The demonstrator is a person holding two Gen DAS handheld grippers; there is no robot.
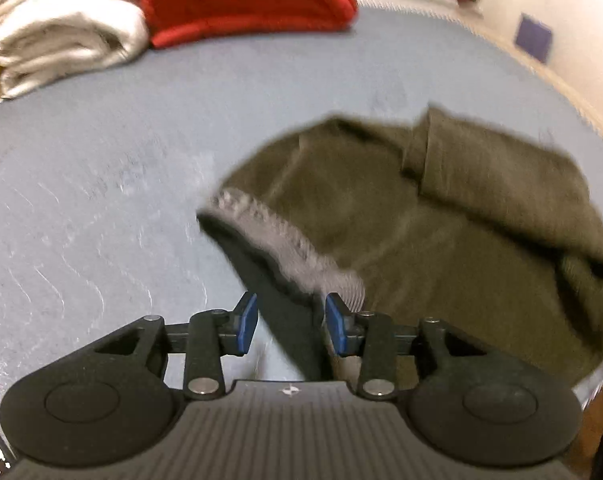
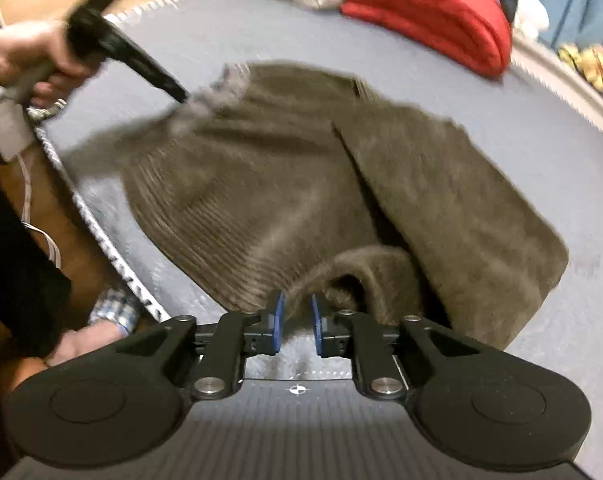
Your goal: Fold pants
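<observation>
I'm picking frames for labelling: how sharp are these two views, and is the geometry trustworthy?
Left wrist view: pants smeared by motion blur, left gripper crisp. Right wrist view: pants and the person's hand streaked, right gripper sharp. Both: fisheye bends the mat's edge; dim, warm light.

pants (image 1: 441, 232): olive-brown, ribbed weave; the waistband has a grey-and-white speckled trim
surface (image 1: 101, 200): blue-grey with faint pale wavy marks and a whitish stitched edge
folded cloth (image 1: 245, 0): bright red
towels (image 1: 61, 28): off-white
left gripper (image 1: 291, 322): black body, blue pads
right gripper (image 2: 297, 326): black body, blue pads
slipper (image 2: 113, 308): blue-and-white check
</observation>
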